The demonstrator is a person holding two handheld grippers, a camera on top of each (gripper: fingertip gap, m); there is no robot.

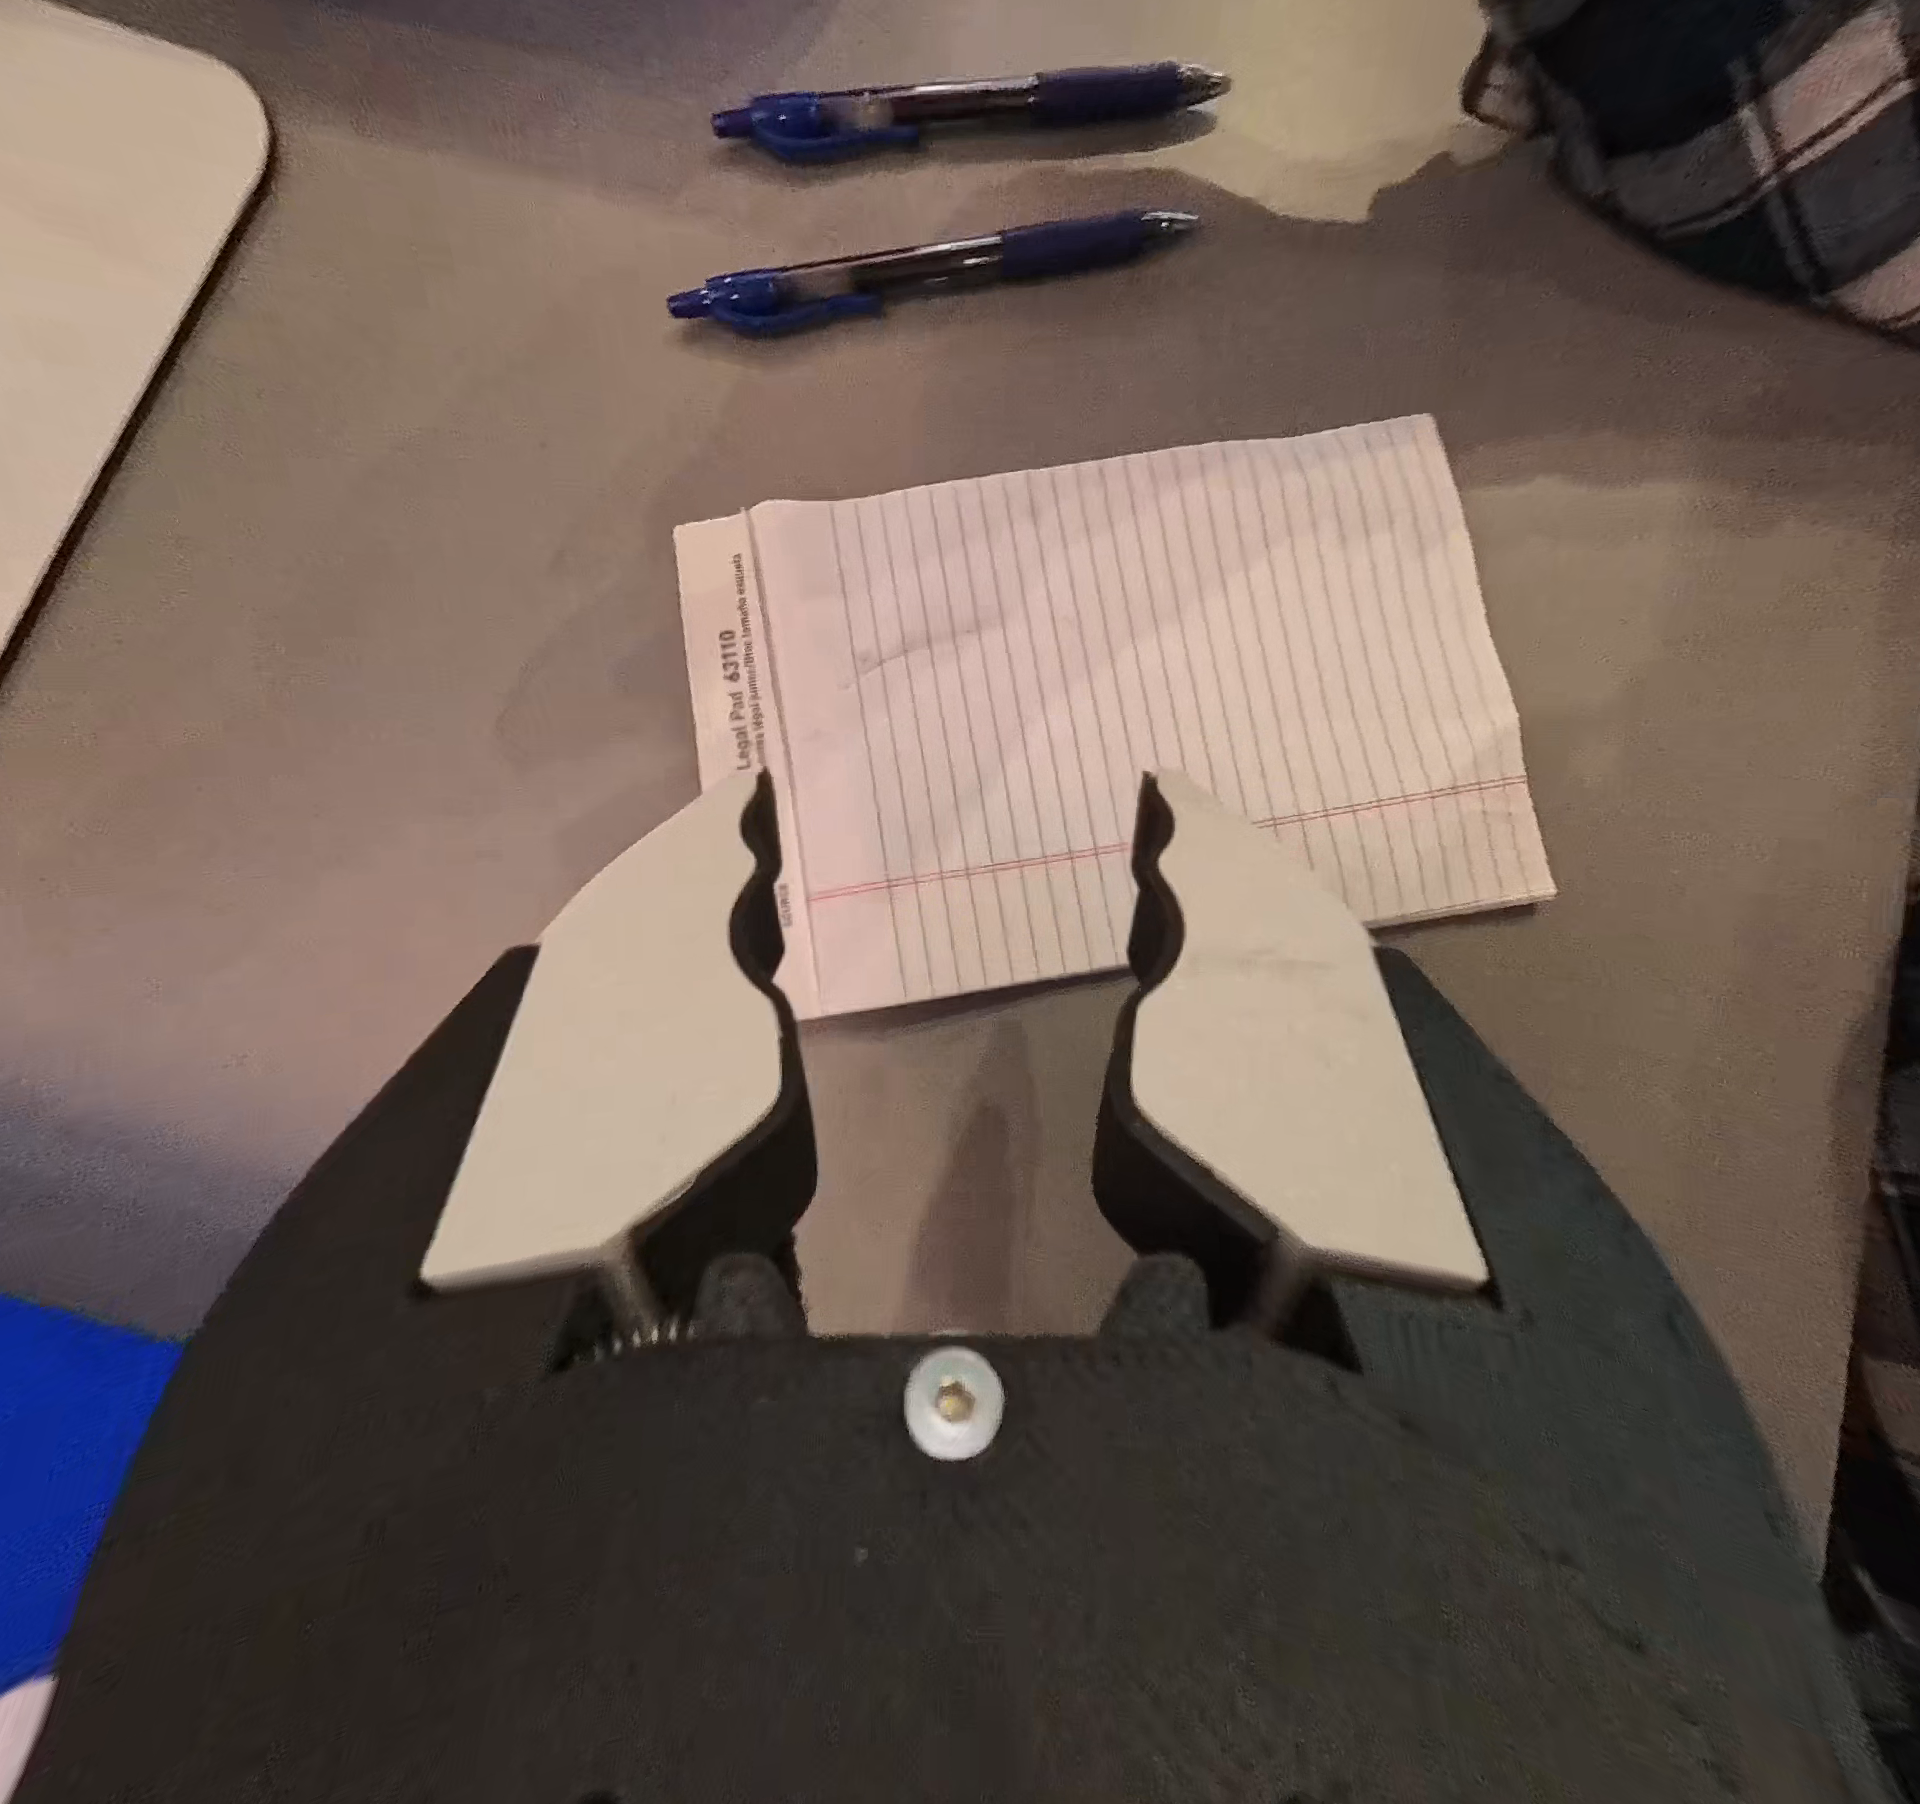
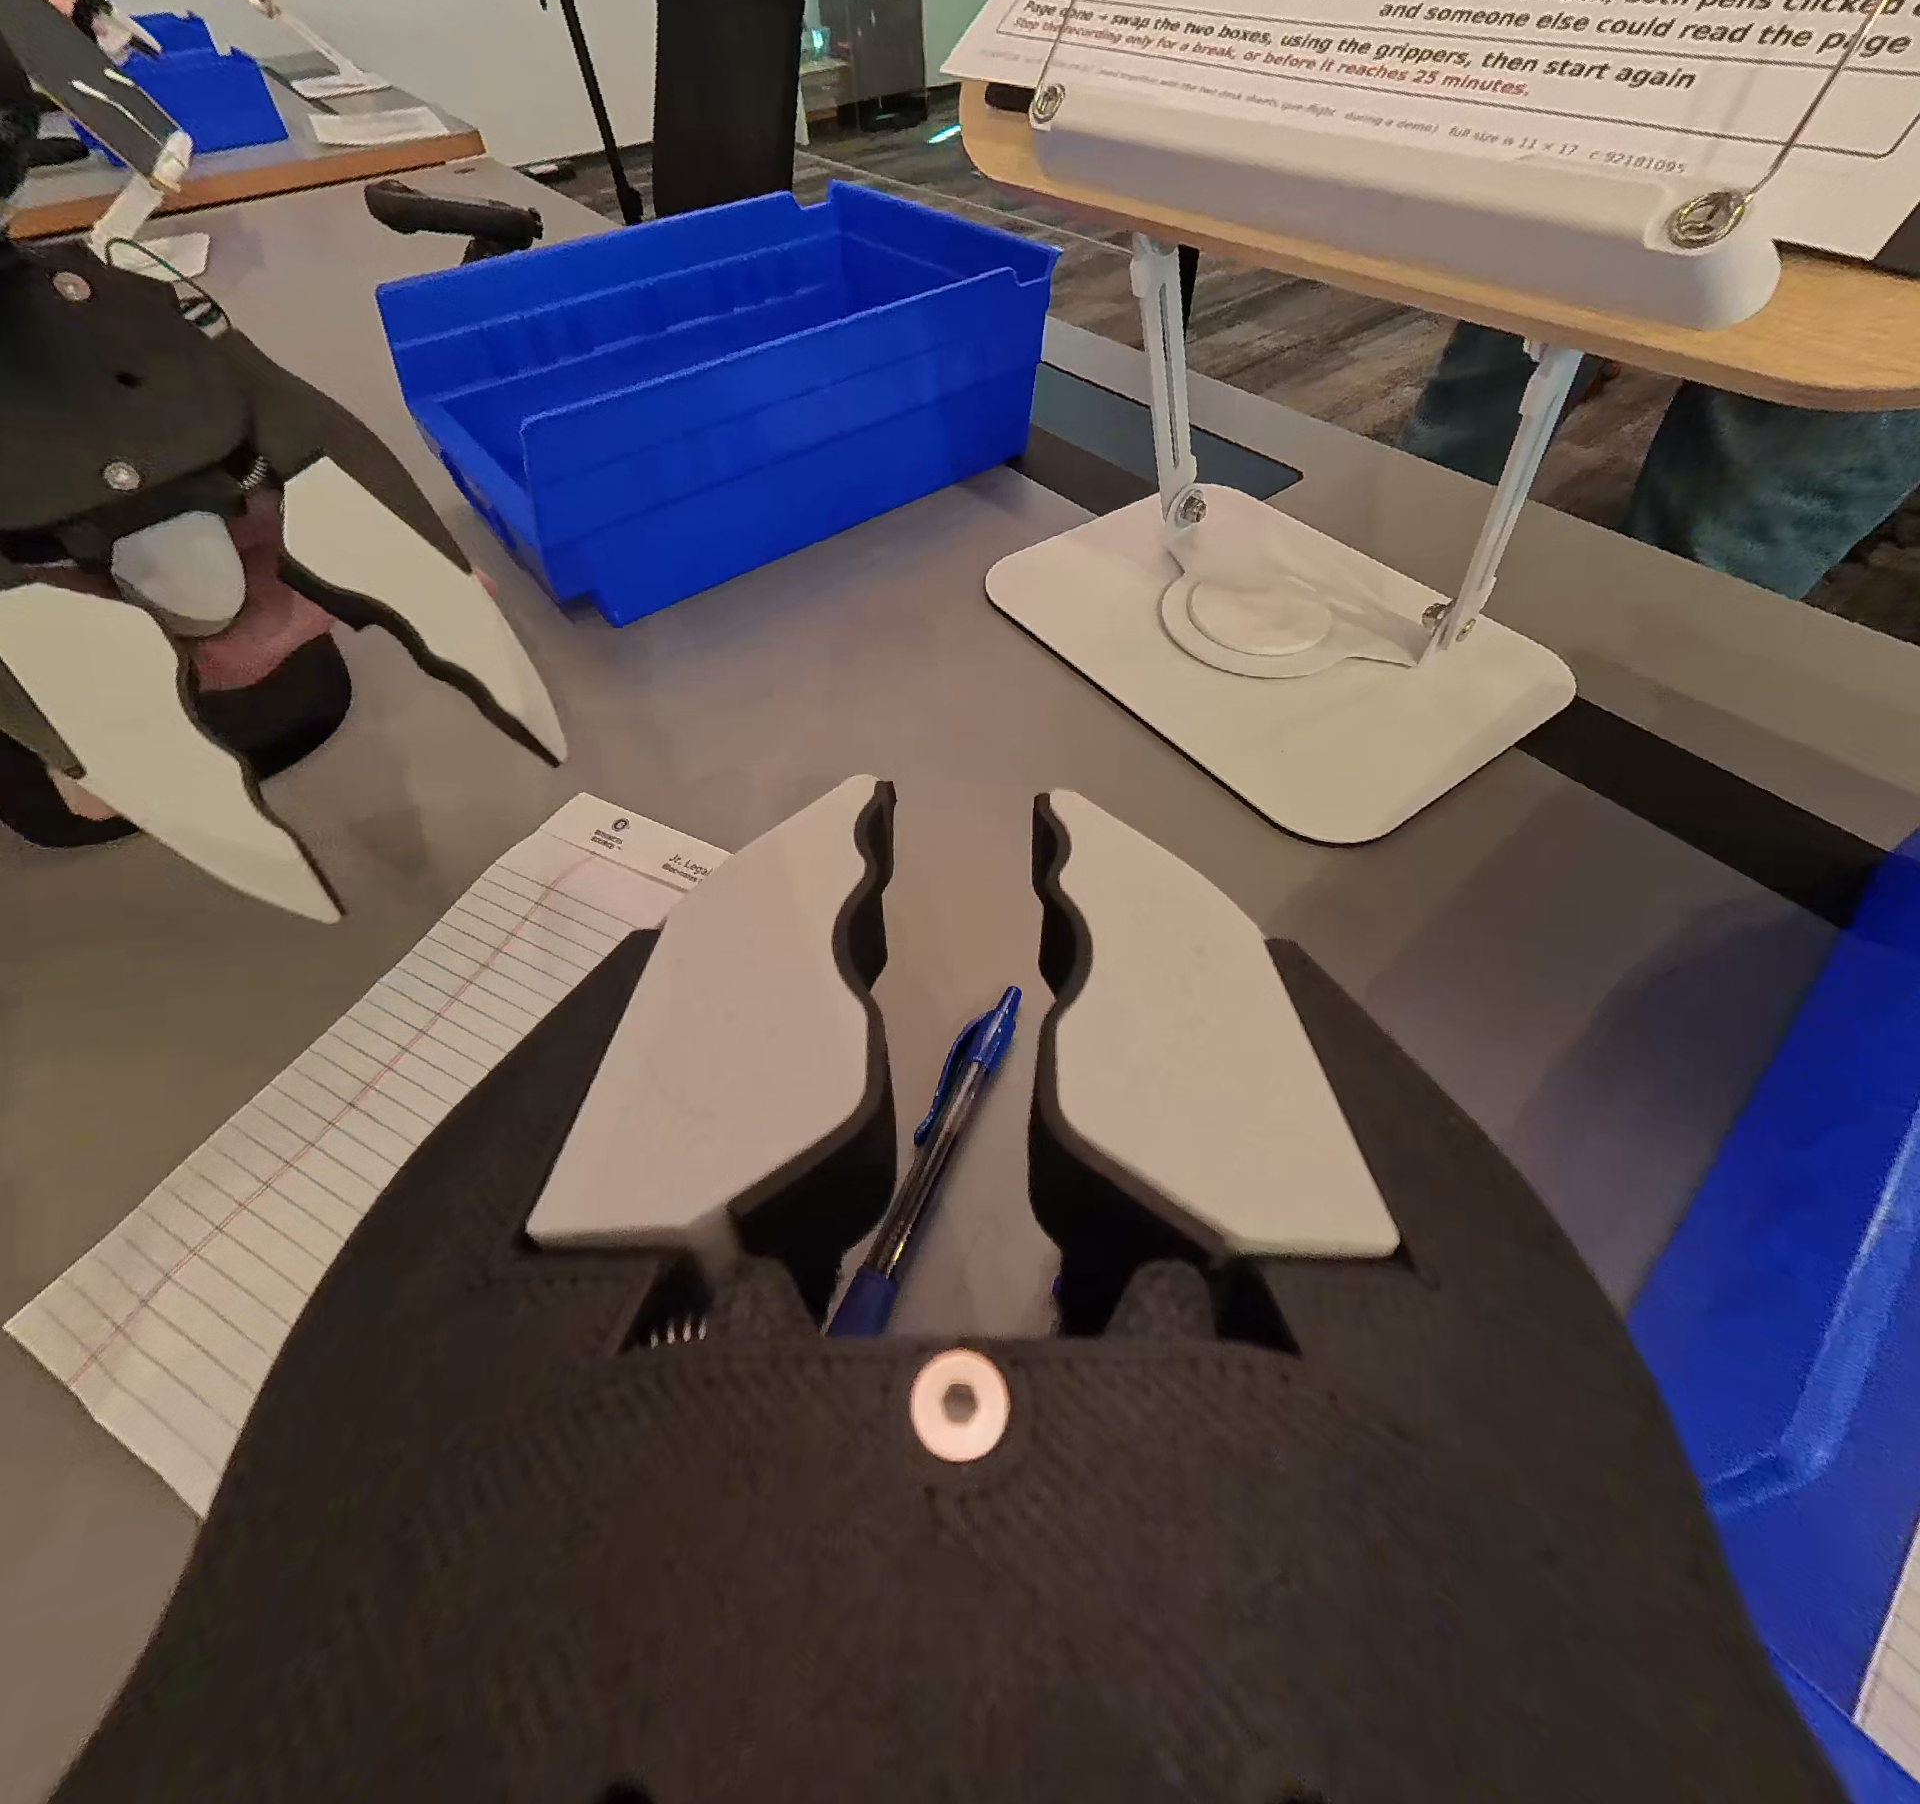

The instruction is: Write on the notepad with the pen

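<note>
A white lined notepad (image 1: pixel 1143 663) lies flat on the grey table. My left gripper (image 1: pixel 956 783) is open and empty, its fingertips over the pad's near edge. Two blue click pens lie on the table beyond the pad, one nearer (image 1: pixel 935 263) and one farther (image 1: pixel 977 97). In the right wrist view, my right gripper (image 2: pixel 964 796) is open, and a blue pen (image 2: pixel 951 1131) lies on the table under the gap between its fingers, not gripped. The notepad (image 2: pixel 312 1131) lies to its left, with the left gripper (image 2: pixel 436 829) above the pad's far corner.
An empty blue bin (image 2: pixel 727 383) stands at the back. A white stand base (image 2: pixel 1299 653) carries a wooden board with a printed sheet (image 2: pixel 1455 227). Another blue bin (image 2: pixel 1787 1235) is at the right. A plaid sleeve (image 1: pixel 1714 92) reaches in beside the pens. Left tips to right tips: about 15 centimeters.
</note>
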